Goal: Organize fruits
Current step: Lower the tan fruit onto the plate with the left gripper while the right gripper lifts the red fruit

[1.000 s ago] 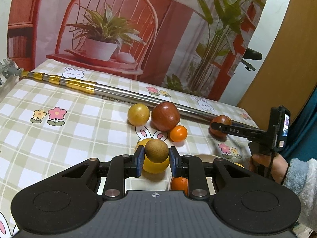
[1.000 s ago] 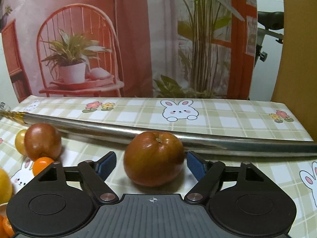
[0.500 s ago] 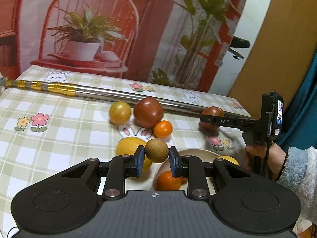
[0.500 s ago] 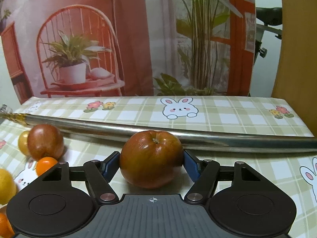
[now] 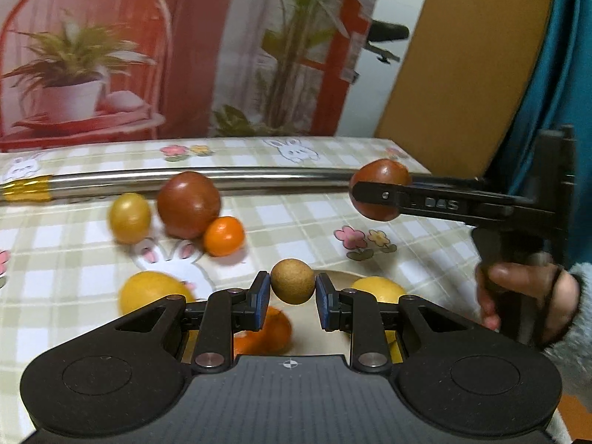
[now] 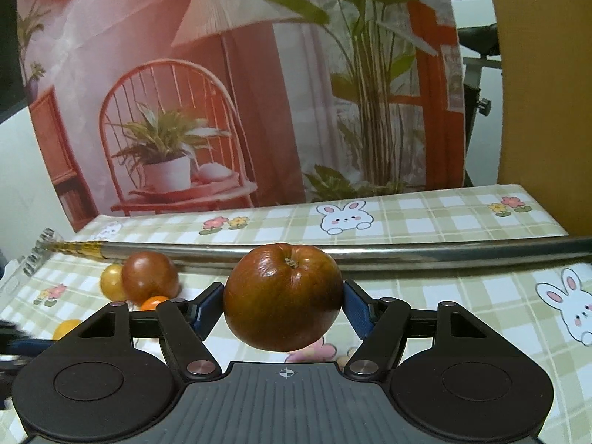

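The left gripper [image 5: 292,298] squeezes a small brown fruit [image 5: 292,286] by its round sides, above the plate [image 5: 335,277] that holds a yellow fruit [image 5: 377,288] and an orange one [image 5: 266,333]; it looks light and hard, and could roll if let go. The right gripper [image 6: 283,305] is shut on a big red apple [image 6: 283,296], lifted off the checked cloth [image 6: 462,296], and it looks heavy and smooth, so a hold across its widest part seems best. More fruit sits near the long metal pole [image 6: 407,255], which could get in the way.
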